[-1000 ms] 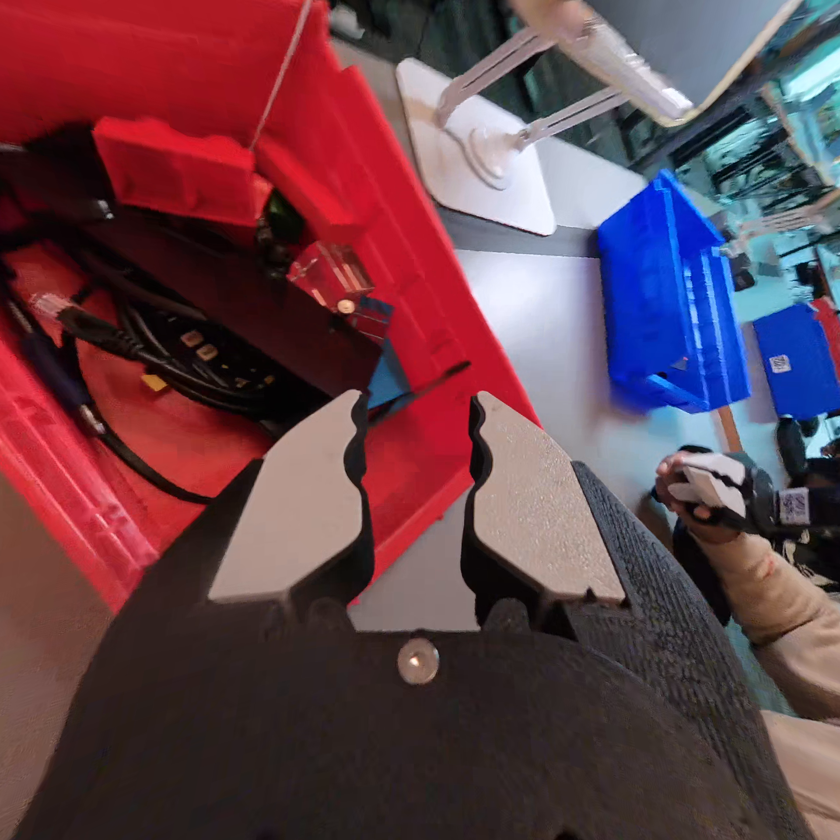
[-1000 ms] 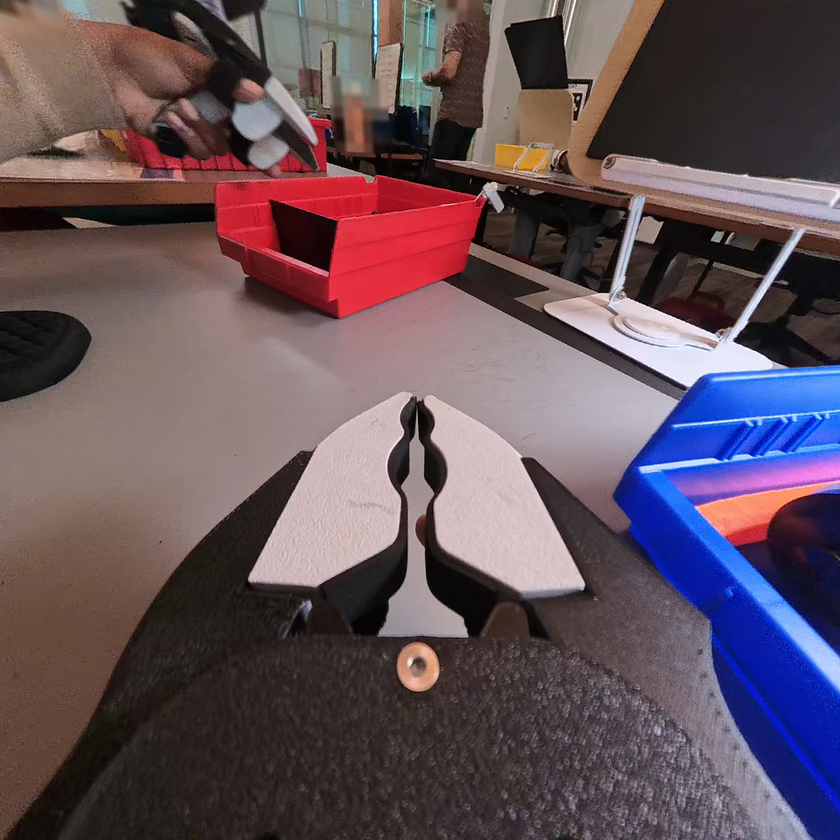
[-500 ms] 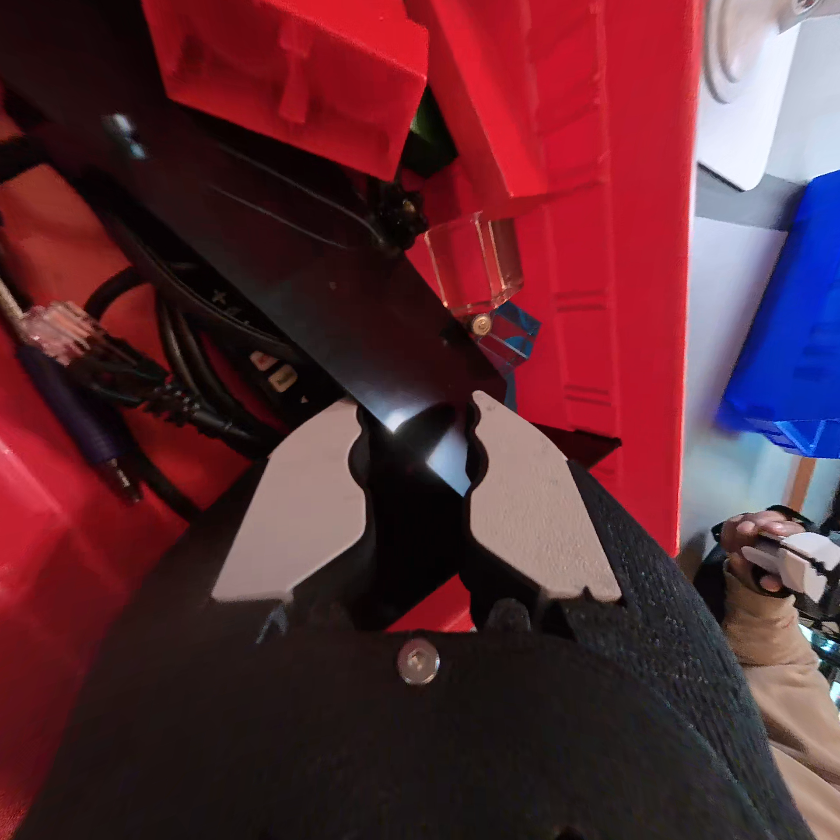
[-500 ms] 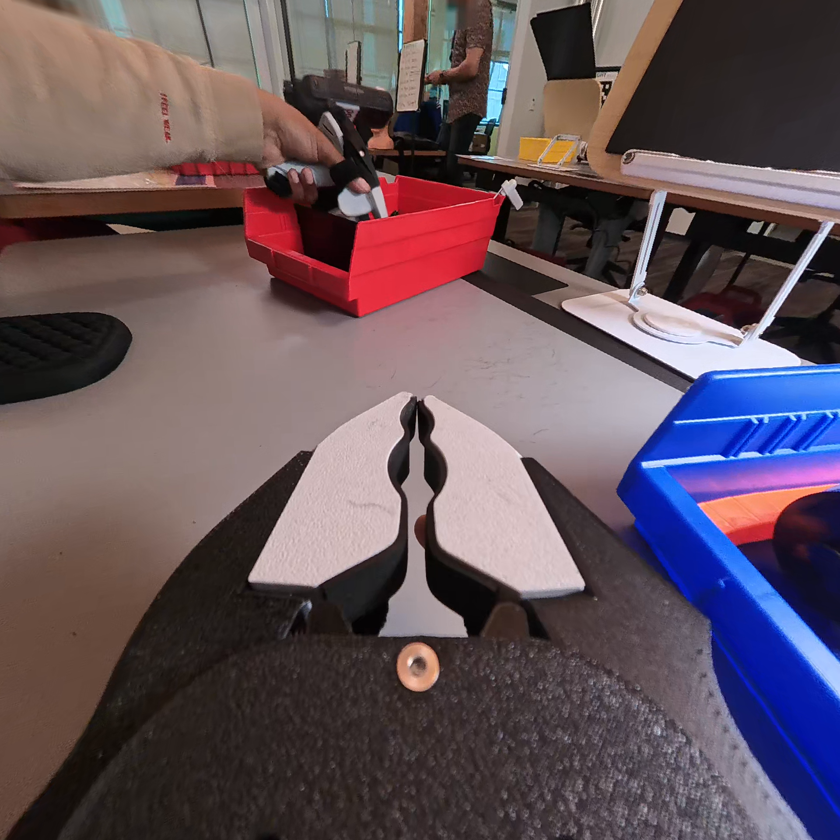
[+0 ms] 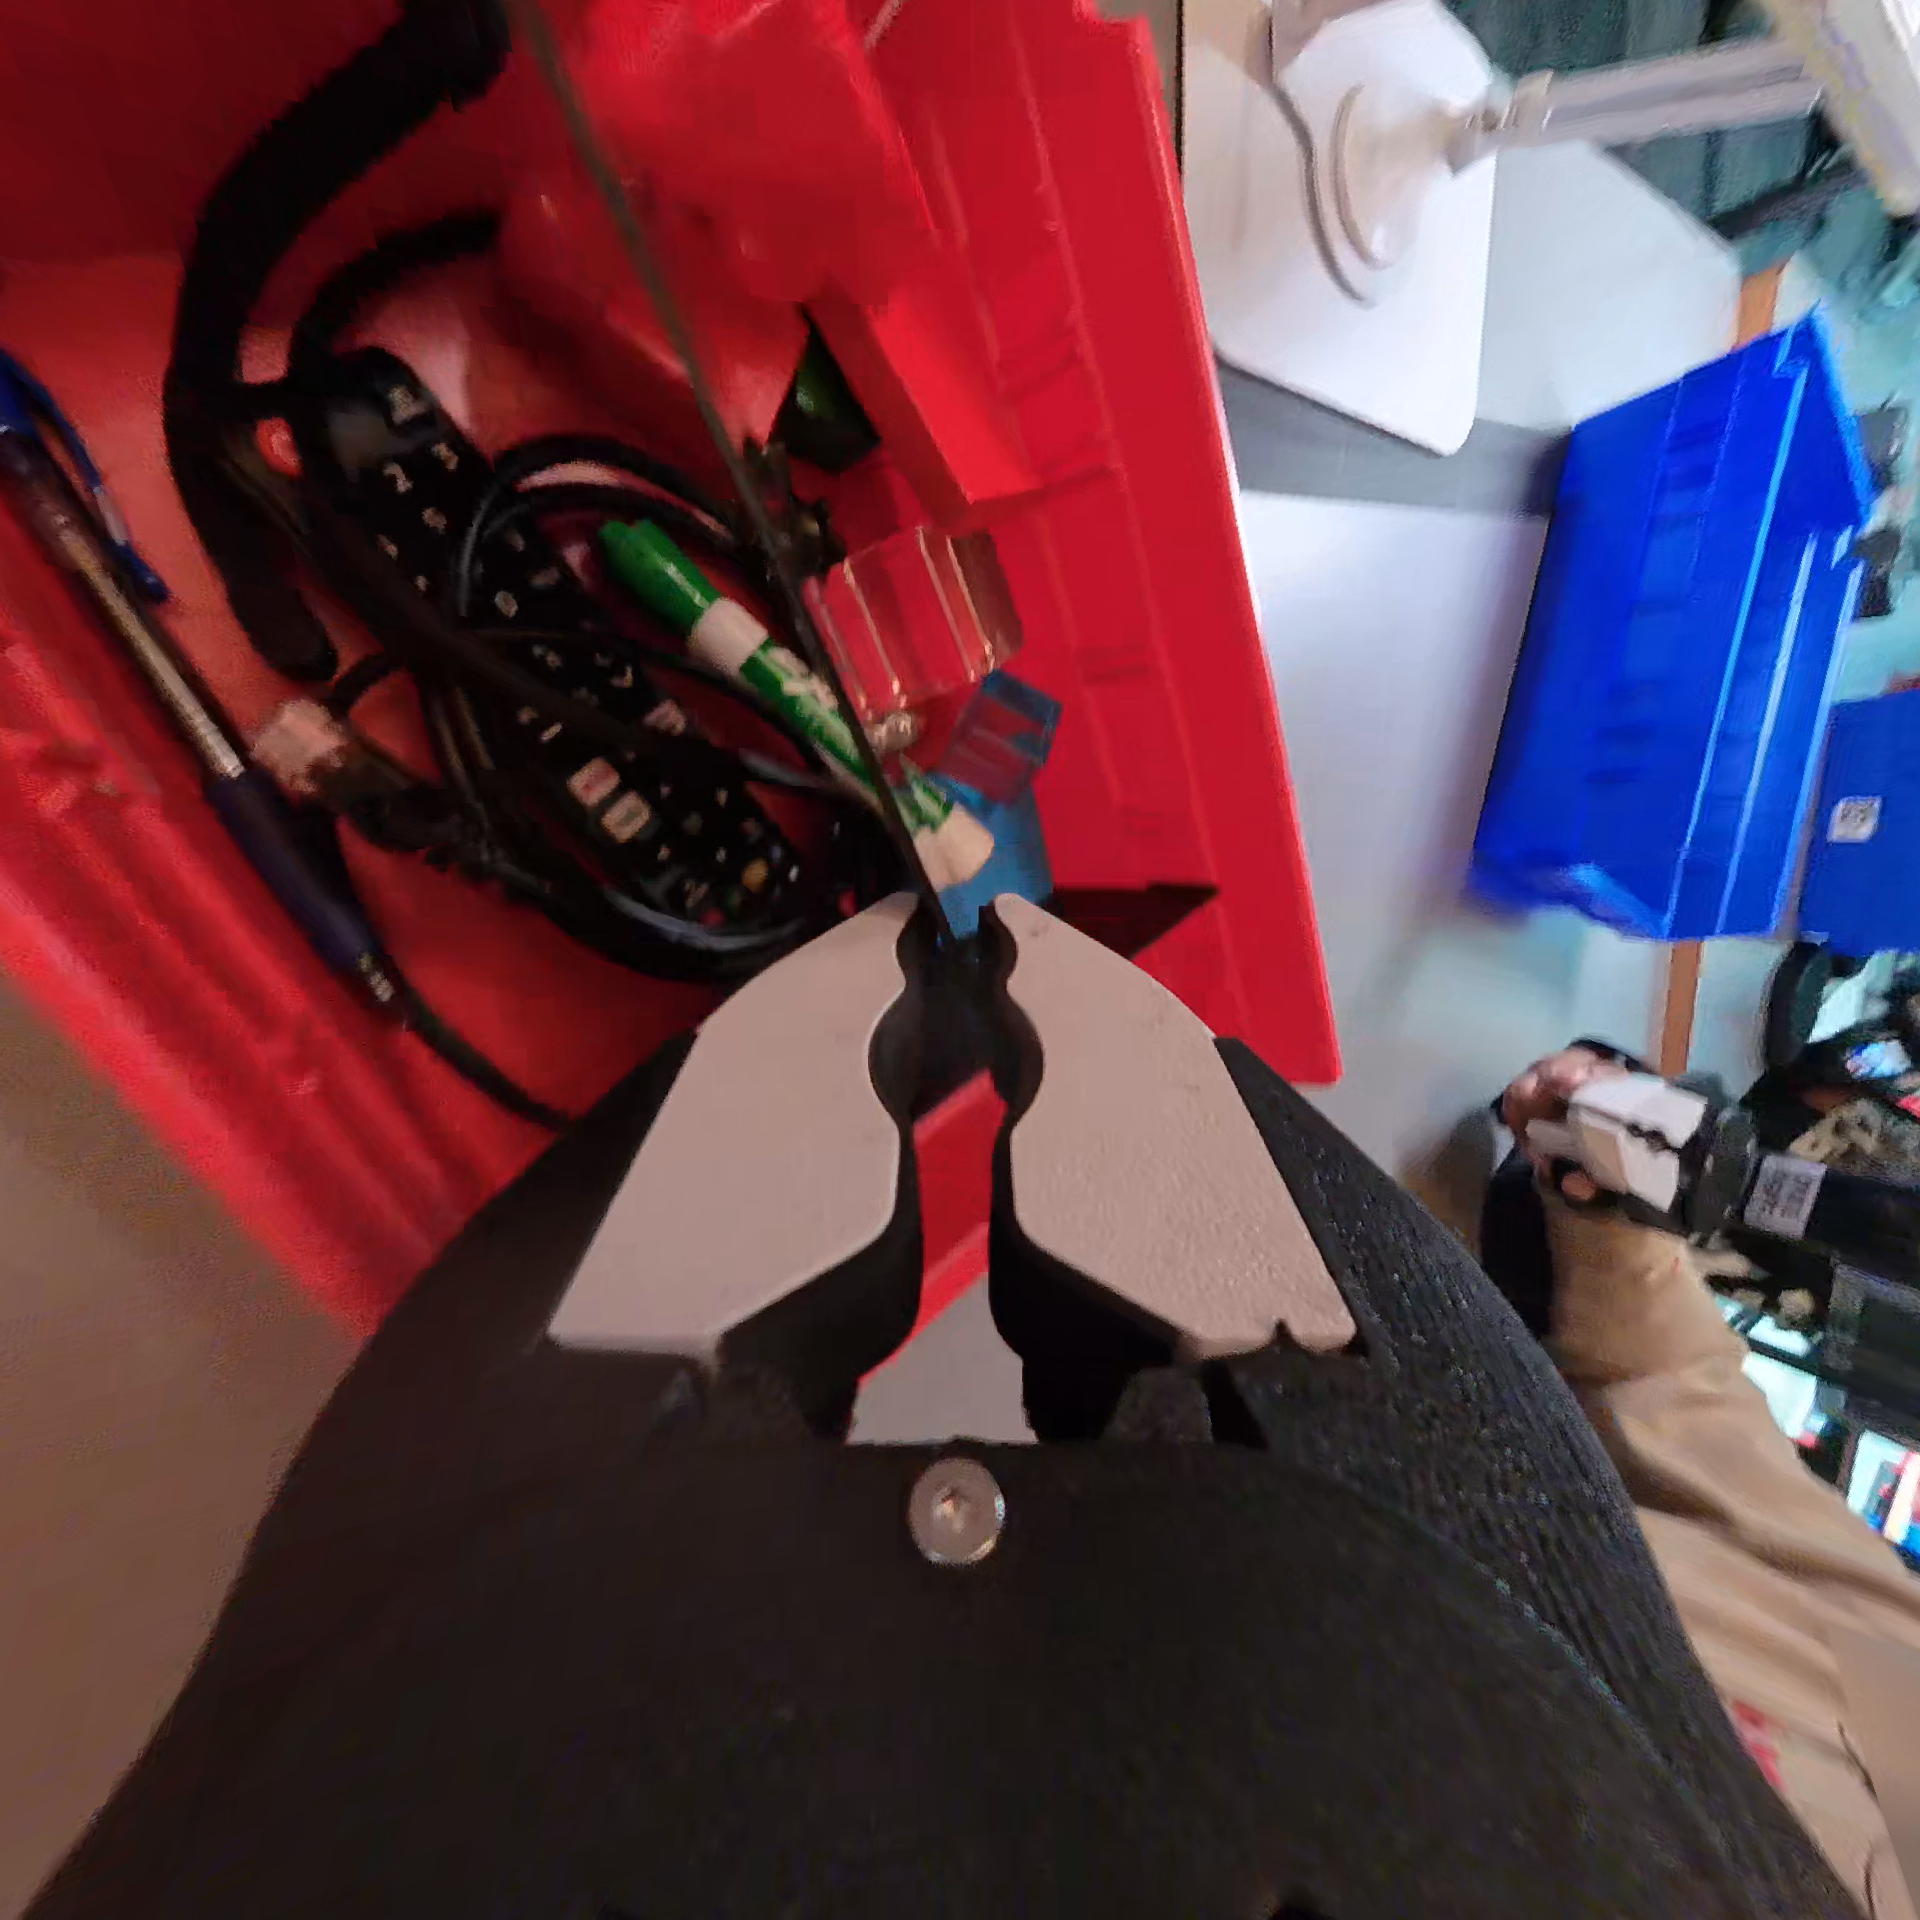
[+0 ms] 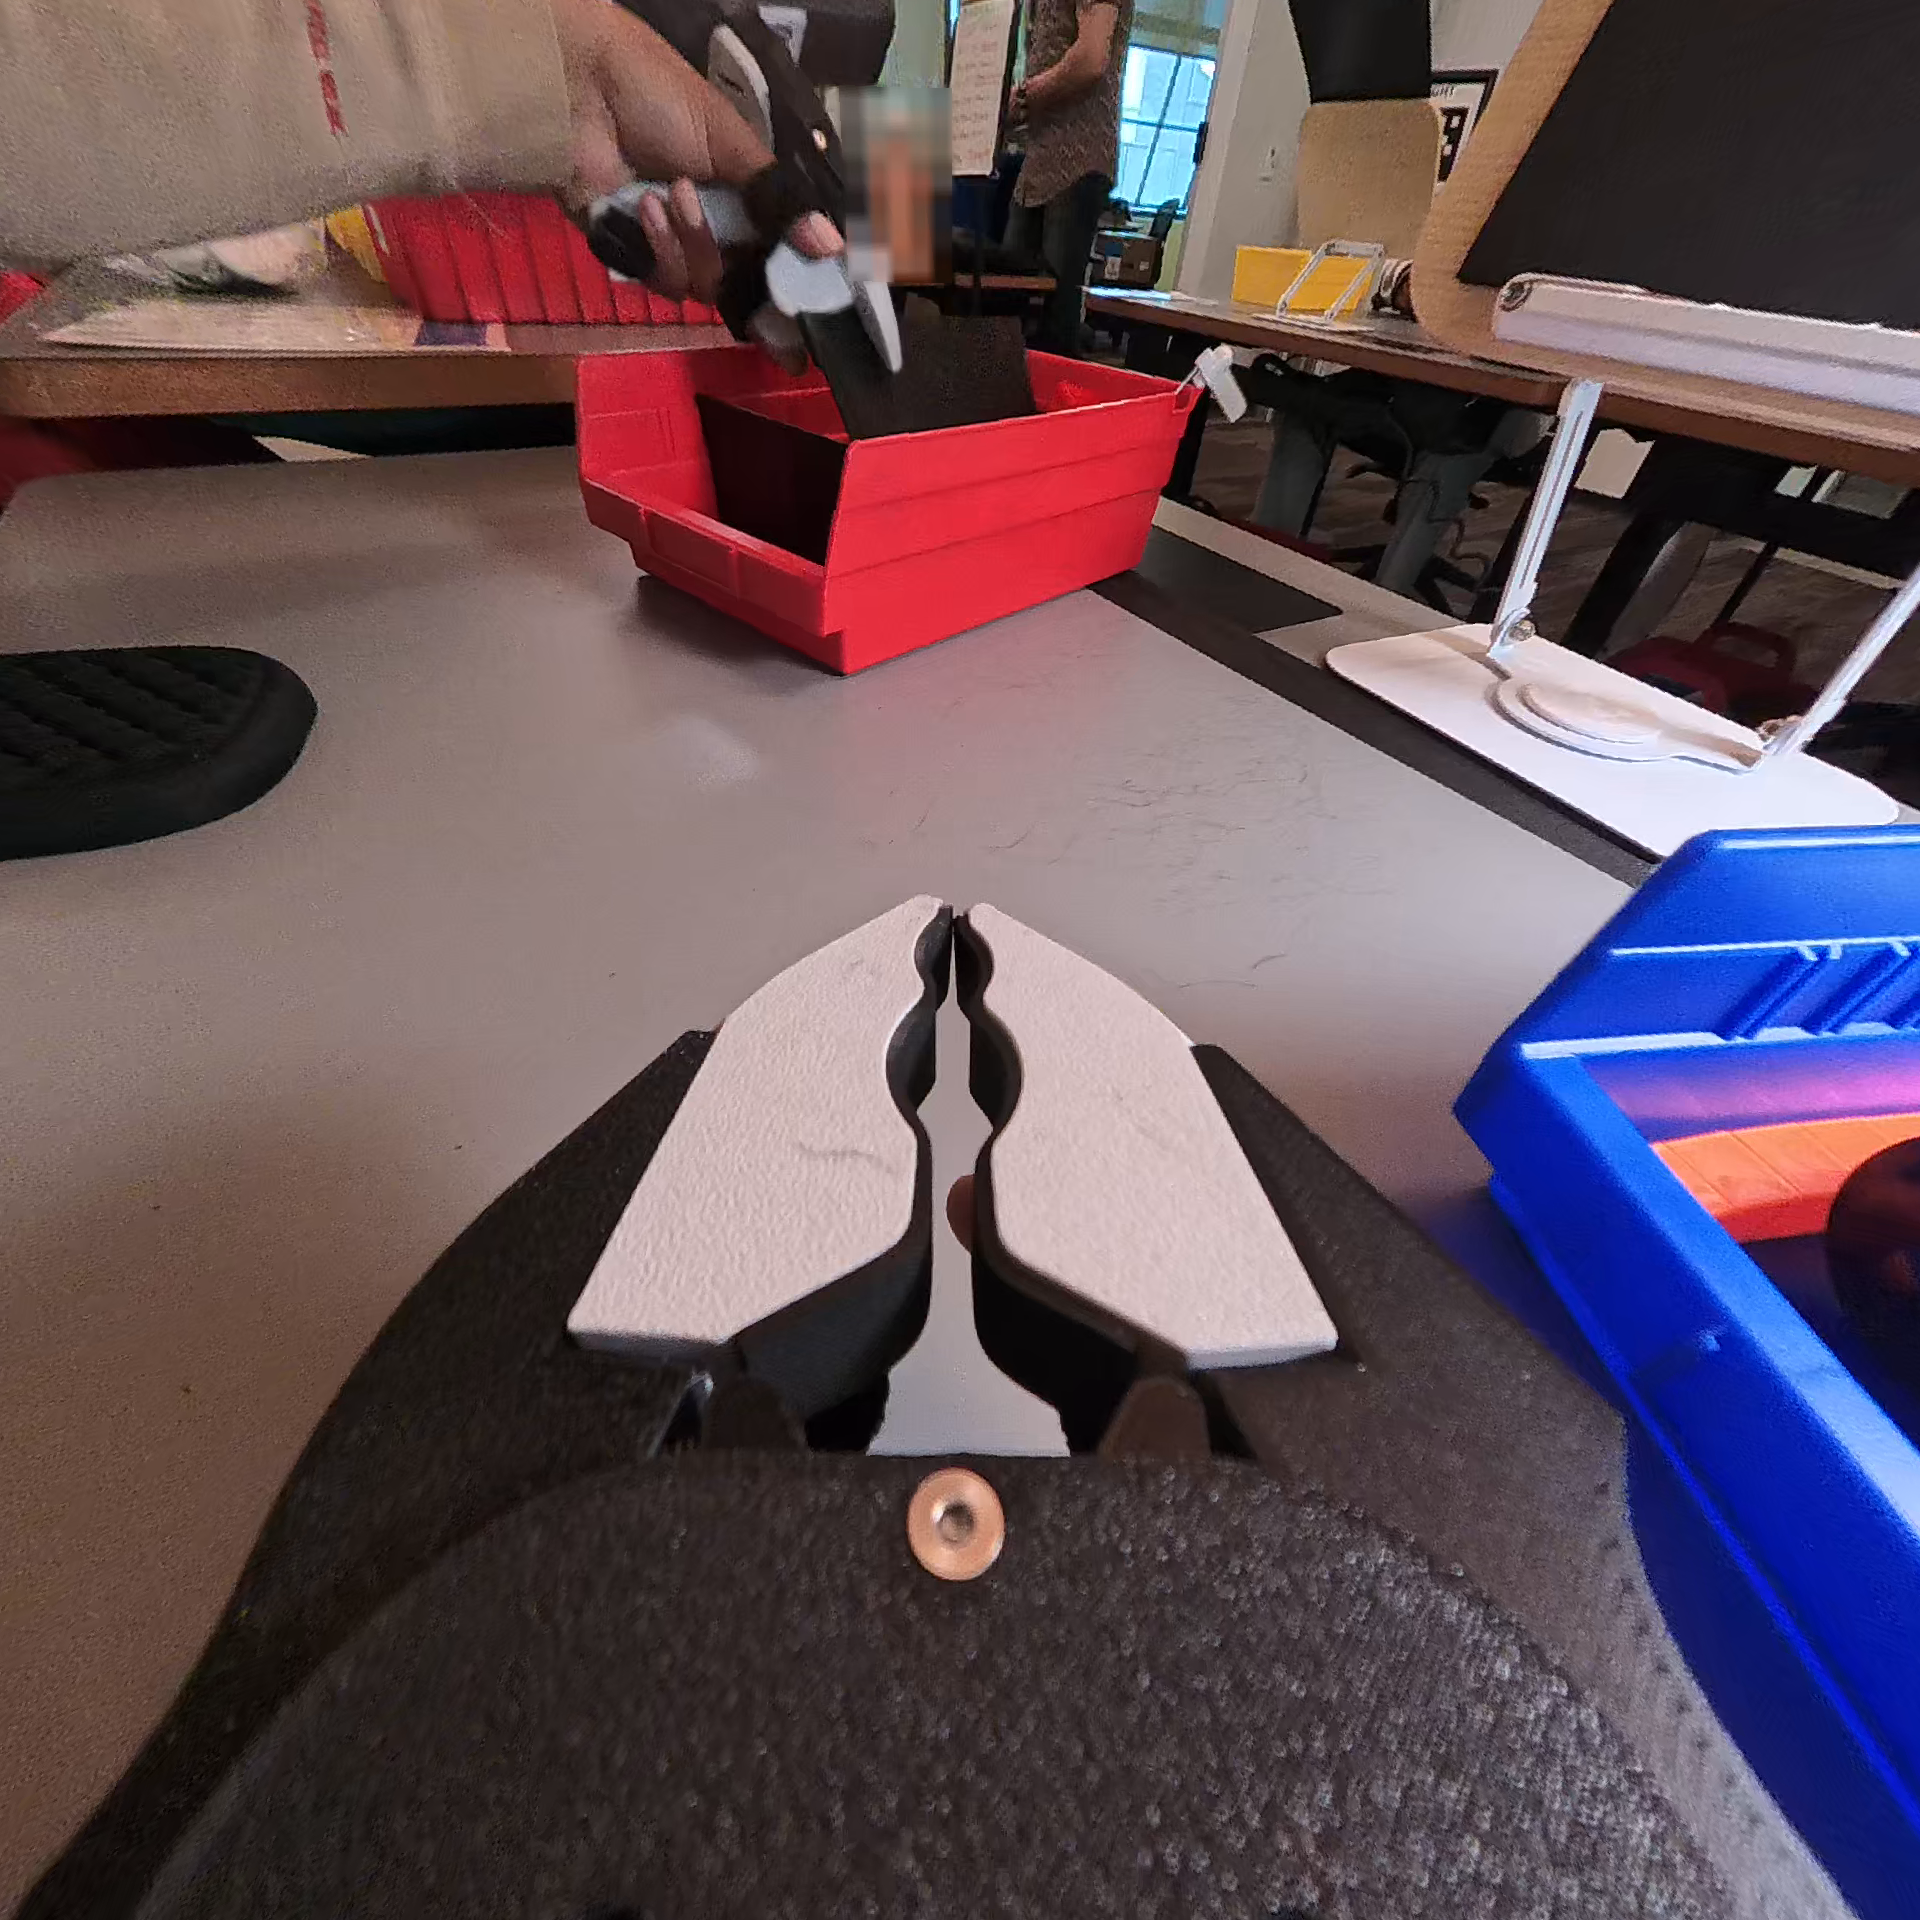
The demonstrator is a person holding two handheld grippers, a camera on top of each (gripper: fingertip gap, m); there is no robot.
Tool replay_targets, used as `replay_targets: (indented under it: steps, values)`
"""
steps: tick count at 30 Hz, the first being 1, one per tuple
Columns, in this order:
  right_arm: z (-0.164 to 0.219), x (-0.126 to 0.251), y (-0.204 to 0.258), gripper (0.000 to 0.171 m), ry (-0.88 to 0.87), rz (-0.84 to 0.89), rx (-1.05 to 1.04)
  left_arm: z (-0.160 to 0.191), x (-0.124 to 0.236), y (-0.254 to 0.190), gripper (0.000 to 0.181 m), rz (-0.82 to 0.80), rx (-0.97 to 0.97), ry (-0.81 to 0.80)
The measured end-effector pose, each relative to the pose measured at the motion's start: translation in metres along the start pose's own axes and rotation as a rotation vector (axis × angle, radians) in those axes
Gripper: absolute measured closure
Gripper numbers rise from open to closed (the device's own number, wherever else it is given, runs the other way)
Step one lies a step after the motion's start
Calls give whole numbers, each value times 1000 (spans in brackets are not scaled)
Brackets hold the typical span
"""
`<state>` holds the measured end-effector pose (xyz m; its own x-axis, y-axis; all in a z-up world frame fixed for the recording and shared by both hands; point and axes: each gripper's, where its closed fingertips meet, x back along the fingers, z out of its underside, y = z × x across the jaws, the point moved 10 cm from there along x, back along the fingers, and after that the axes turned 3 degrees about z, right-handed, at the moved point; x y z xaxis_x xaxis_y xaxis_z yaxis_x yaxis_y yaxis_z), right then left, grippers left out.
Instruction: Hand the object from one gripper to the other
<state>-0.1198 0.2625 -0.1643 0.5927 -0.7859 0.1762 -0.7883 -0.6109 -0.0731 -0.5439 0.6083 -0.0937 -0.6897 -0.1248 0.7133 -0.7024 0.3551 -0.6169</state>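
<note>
My left gripper [image 5: 954, 920] is shut on the edge of a thin black sheet [image 6: 935, 379]. In the left wrist view the sheet shows edge-on as a thin dark line [image 5: 865, 750] running up from the fingertips. In the right wrist view the left gripper [image 6: 862, 312], held by a hand, has the sheet tilted and partly above the red bin [image 6: 935, 520]. My right gripper [image 6: 953, 914] is shut and empty, low over the grey table [image 6: 623, 883], far from the bin. It also shows at the right of the left wrist view [image 5: 1610, 1132].
The red bin [image 5: 1091, 520] holds a black remote [image 5: 623, 769], a green marker [image 5: 717, 634], cables, a pen and a clear block [image 5: 914, 613]. A blue bin [image 6: 1662, 1247] sits right of my right gripper. A white stand base [image 6: 1610, 748] and black pad [image 6: 125, 738] lie on the table. Across from one pair of fingers to the other is roughly 40 centimetres.
My left gripper went down into the red bin open, closed on the black sheet and raised it, uncovering the remote and marker. My right gripper stayed shut and nearly still.
</note>
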Motion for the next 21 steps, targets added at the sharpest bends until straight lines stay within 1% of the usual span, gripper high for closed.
replay_targets:
  steps: [2,7,9,11,14,16,18,21]
  values:
    - [1,-1,1,171,6,-7,-2,1,16,-4,179,-63,-34,61]
    - [3,-3,4,171,26,-23,13,1,49,-27,179,-228,-196,136]
    - [4,-4,6,171,36,-24,21,1,56,-39,179,-289,-281,127]
    - [4,-5,6,171,42,-12,38,3,66,-58,179,-272,-404,60]
    - [2,-2,8,171,11,-6,49,16,77,-99,179,-142,-645,-154]
    - [-3,0,8,171,-42,-13,49,36,77,-126,179,38,-777,-315]
    - [-11,-2,4,171,-91,-7,33,61,65,-146,179,209,-824,-449]
    - [-35,-11,1,167,-152,-29,-44,95,32,-170,179,515,-832,-589]
